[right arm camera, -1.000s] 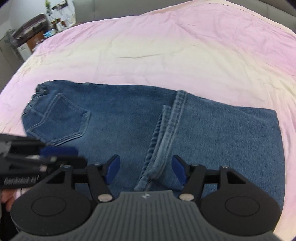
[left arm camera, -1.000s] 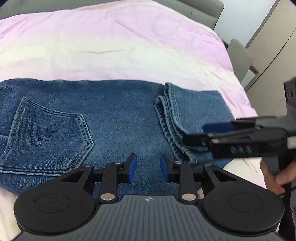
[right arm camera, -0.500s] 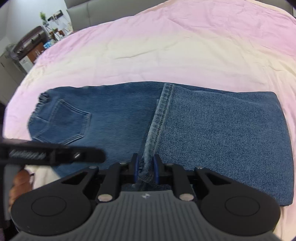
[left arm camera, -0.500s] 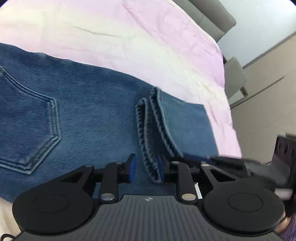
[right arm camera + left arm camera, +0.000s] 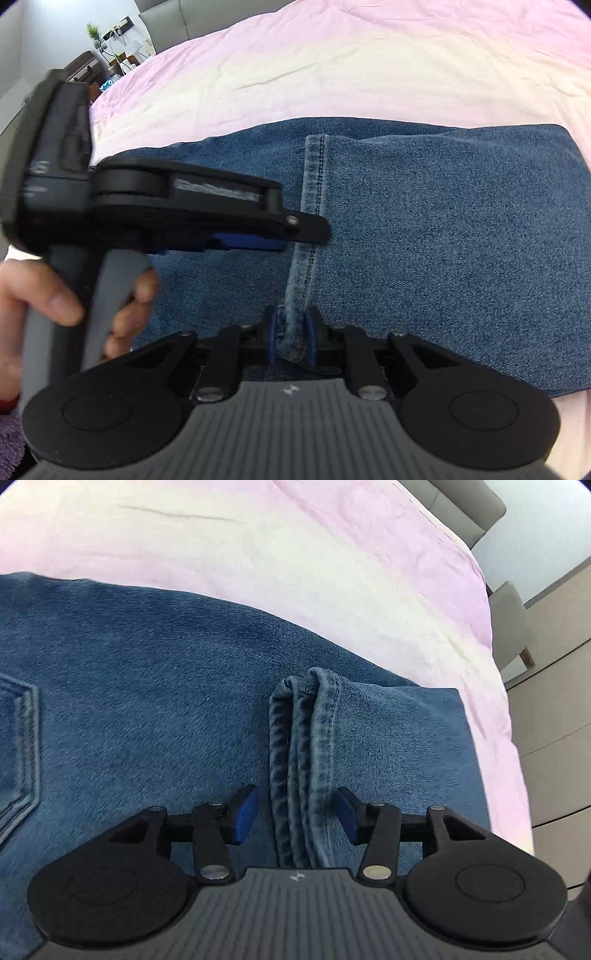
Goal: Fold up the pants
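Observation:
Blue jeans lie folded on a pink and cream bed sheet, with the leg hems stacked on top. My left gripper straddles the hems. Its jaws are opening, and the blue pads stand clear of the cloth on both sides. A back pocket shows at the left edge. In the right wrist view my right gripper is shut on the near end of the hem edge. There the left gripper, held by a hand, reaches over the jeans from the left.
The sheet stretches far beyond the jeans. A grey chair and beige cabinet fronts stand past the bed's right edge. A dark sideboard with a plant stands at the far left, and purple cloth lies at the lower left.
My left gripper slid right over the stacked hems, pinched them, and now its jaws have spread apart. My right gripper closed on the hem's near end and sank a little.

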The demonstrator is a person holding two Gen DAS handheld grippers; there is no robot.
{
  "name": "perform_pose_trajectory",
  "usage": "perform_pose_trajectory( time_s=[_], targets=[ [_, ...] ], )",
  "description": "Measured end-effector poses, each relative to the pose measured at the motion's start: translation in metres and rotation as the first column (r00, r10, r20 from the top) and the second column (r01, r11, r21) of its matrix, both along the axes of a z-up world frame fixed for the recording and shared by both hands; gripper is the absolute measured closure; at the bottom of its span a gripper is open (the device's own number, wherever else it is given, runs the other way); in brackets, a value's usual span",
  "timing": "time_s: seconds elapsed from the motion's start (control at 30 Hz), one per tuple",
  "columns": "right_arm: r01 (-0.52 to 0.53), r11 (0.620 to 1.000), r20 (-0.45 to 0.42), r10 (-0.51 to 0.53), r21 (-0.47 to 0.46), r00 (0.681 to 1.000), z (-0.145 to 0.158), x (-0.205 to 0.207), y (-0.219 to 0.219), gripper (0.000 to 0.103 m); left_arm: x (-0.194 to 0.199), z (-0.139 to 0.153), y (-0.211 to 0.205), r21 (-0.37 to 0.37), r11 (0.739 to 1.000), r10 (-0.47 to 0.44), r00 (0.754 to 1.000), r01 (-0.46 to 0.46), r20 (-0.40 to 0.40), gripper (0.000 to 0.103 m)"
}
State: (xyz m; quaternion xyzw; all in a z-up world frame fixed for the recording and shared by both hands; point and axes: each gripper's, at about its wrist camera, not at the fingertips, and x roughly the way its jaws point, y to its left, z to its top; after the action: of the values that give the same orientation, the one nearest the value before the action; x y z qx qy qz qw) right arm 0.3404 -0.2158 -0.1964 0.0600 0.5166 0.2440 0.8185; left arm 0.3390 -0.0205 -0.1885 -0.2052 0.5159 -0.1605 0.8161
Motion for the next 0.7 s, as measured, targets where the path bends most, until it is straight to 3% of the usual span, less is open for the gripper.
perform_pose_trajectory(
  time_s=[0.07, 0.13, 0.3, 0.37, 0.5, 0.53, 0.63, 0.7],
  targets=[
    [-0.002, 1.0, 0.002, 0.002, 0.01, 1.0, -0.003, 0.001, 0.0, 0.09, 0.002, -0.003, -0.006, 0.016, 1.0, -0.005, 1.0, 0.004, 0.016, 0.046],
    [-0.004, 1.0, 0.012, 0.004, 0.015, 1.0, -0.003, 0.001, -0.001, 0.088, 0.002, 0.001, -0.013, 0.054, 0.998, -0.014, 0.999, 0.012, 0.043, 0.07],
    [-0.017, 0.999, 0.062, 0.016, 0.028, 0.998, 0.007, -0.008, -0.004, 0.07, -0.005, 0.026, -0.023, 0.101, 0.994, -0.046, 0.989, 0.032, 0.138, 0.086],
    [-0.017, 1.0, 0.101, 0.017, -0.002, 0.995, 0.015, -0.015, -0.016, 0.068, -0.007, 0.042, -0.023, 0.103, 0.993, -0.069, 0.981, 0.05, 0.183, 0.087],
    [0.04, 0.997, 0.179, -0.028, -0.067, 0.983, 0.037, -0.022, -0.054, 0.069, -0.006, 0.067, -0.026, 0.185, 0.978, -0.138, 0.965, 0.097, 0.223, 0.088],
    [0.064, 0.994, 0.191, -0.047, -0.085, 0.981, 0.041, -0.02, -0.065, 0.07, -0.005, 0.066, -0.025, 0.202, 0.973, -0.156, 0.964, 0.112, 0.217, 0.088],
    [0.133, 0.975, 0.208, -0.095, -0.177, 0.974, 0.046, -0.007, -0.098, 0.088, 0.003, 0.043, -0.028, 0.237, 0.963, -0.166, 0.974, 0.127, 0.152, 0.088],
    [0.166, 0.959, 0.21, -0.117, -0.228, 0.971, 0.047, 0.008, -0.119, 0.09, 0.007, 0.025, -0.028, 0.241, 0.962, -0.155, 0.981, 0.124, 0.115, 0.087]
  ],
)
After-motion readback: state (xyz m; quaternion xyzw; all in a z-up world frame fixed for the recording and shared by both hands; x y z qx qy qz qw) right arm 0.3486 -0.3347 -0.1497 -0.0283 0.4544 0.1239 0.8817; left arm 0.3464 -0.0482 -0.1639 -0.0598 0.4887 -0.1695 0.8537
